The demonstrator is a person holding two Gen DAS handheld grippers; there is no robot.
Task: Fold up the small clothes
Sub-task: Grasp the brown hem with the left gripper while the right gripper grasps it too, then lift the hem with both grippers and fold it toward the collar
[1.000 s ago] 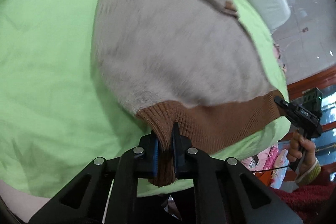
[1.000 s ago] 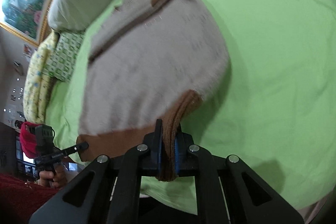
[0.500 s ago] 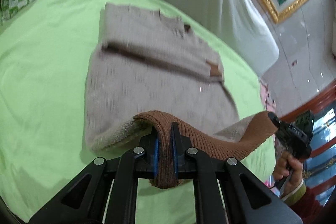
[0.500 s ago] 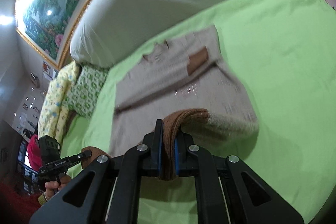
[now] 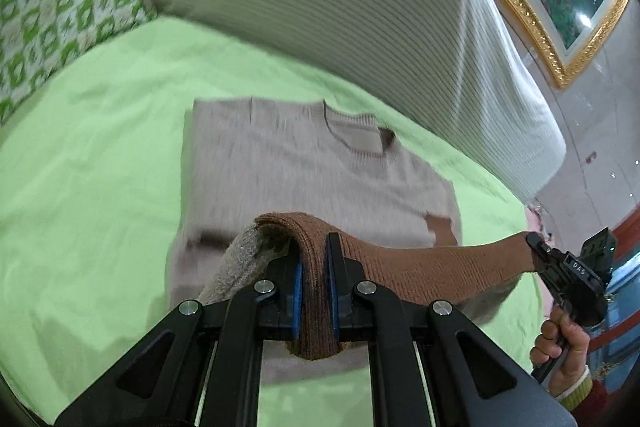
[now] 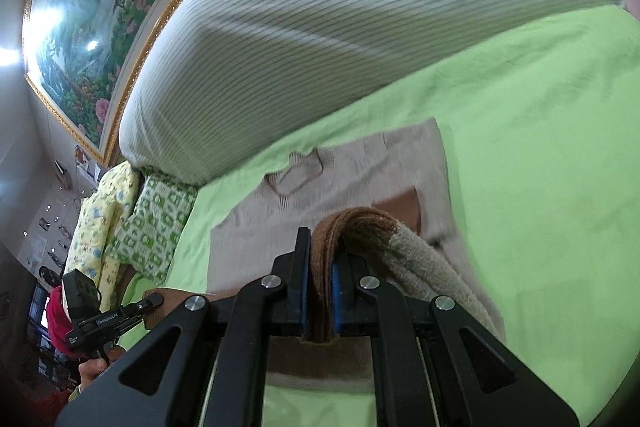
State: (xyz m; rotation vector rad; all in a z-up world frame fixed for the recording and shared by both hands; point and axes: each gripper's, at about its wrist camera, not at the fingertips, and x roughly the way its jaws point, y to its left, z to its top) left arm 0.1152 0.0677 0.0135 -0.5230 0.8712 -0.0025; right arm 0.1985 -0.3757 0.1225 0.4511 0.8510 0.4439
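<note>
Both grippers are carrying the sweater's brown hem up and over toward the collar, where a second ago that hem was lying low at the near edge of the bed.

Left wrist view: a green-checked pillow (image 5: 60, 23) is sitting at ten o'clock, and the beige sweater (image 5: 288, 163) is lying flat on the green bed sheet (image 5: 88, 131) at centre, collar pointing toward twelve. The left gripper (image 5: 314, 279) is clenching one corner of the brown ribbed hem (image 5: 420, 267) between its fingers at six o'clock; at four o'clock the right gripper (image 5: 536, 247), held in a hand (image 5: 560, 339), is pinching the other corner, so the band is stretching taut between them.

Right wrist view: the left gripper (image 6: 154, 303) is showing at eight o'clock, the right gripper (image 6: 320, 291) at six, its fingers closed on the hem.

Progress, judged: sleeves are appearing already tucked across the body, with one brown cuff (image 5: 440, 227) showing, and the bottom-to-top fold is running roughly midway. Laying the hem down near the collar and releasing is remaining.

Count: one sweater, two grippers, one striped headboard cushion (image 5: 360, 7), two patterned pillows, one gilt-framed painting (image 6: 100, 7).
</note>
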